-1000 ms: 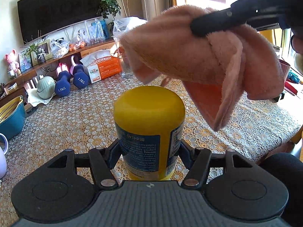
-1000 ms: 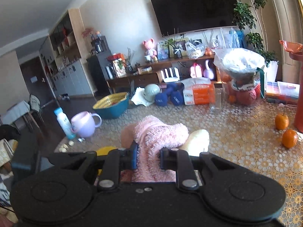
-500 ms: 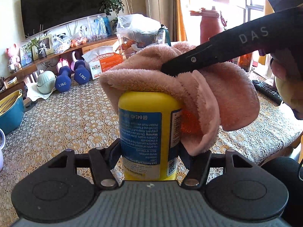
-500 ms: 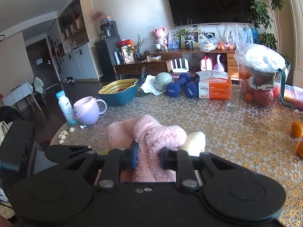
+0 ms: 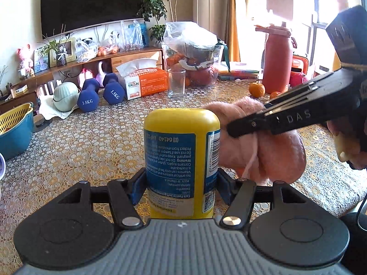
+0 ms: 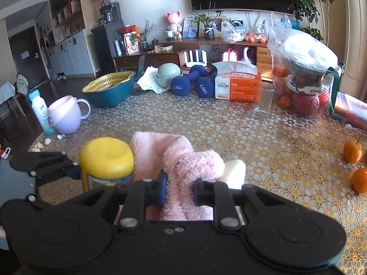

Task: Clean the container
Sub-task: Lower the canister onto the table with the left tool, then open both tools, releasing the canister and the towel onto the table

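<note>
So that its side can be wiped, the yellow container (image 5: 181, 160) is pinched inverted by the left gripper (image 5: 181, 184); at its 3 o'clock, the pink cloth (image 5: 263, 151) is clamped by the right gripper (image 6: 179, 189).

Crowding along the far table edge, leaving the near middle open.

Standing in the way at the back: dumbbells (image 6: 191, 81), tissue box (image 6: 237, 86), empty glass (image 6: 263, 102), bagged fruit basket (image 6: 302, 73). Blocking the left side: pink cup (image 6: 66, 116), blue basin (image 6: 109, 88). Lying loose on the right: two oranges (image 6: 353, 151). Sitting close together at the near edge: yellow container (image 6: 106, 160), pink cloth (image 6: 181, 162). Leaving bare lace tablecloth (image 6: 206, 126) between them and the back row.
</note>
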Demonstrator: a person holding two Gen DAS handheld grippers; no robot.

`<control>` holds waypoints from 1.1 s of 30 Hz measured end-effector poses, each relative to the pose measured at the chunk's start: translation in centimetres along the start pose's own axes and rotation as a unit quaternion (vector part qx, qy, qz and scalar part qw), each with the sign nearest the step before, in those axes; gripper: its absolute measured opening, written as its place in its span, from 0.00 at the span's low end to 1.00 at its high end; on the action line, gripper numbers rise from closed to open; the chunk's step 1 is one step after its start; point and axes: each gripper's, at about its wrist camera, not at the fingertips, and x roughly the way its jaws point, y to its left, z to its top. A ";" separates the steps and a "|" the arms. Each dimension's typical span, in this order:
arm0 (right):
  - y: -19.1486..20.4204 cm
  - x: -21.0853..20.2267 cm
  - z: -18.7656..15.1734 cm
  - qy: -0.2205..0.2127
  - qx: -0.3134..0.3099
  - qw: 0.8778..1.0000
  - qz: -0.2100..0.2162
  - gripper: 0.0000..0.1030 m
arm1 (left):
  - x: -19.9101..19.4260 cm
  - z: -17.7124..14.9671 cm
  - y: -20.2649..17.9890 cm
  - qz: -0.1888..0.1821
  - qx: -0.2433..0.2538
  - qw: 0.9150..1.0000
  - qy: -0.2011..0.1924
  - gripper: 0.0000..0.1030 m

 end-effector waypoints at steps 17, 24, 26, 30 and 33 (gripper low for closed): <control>0.6 0.4 -3.3 0.026 -0.012 0.999 -0.038 0.43 | 0.6 -1.7 1.0 0.025 -0.012 1.000 0.011 0.62; 1.4 -1.2 -4.1 0.012 -0.022 0.998 -0.052 0.65 | -0.4 -2.1 1.0 0.027 -0.020 0.999 0.019 0.76; 1.5 -1.7 -4.3 0.008 -0.022 0.998 -0.056 0.70 | -0.7 -2.3 0.9 0.028 -0.022 0.999 0.022 0.76; 1.7 -3.0 -4.8 -0.007 -0.017 0.998 -0.065 0.84 | -1.6 -2.5 1.1 0.025 -0.045 0.998 0.031 0.77; 2.0 -4.1 -5.3 -0.024 -0.016 0.997 -0.072 0.95 | -2.4 -2.8 1.1 0.027 -0.055 0.998 0.029 0.85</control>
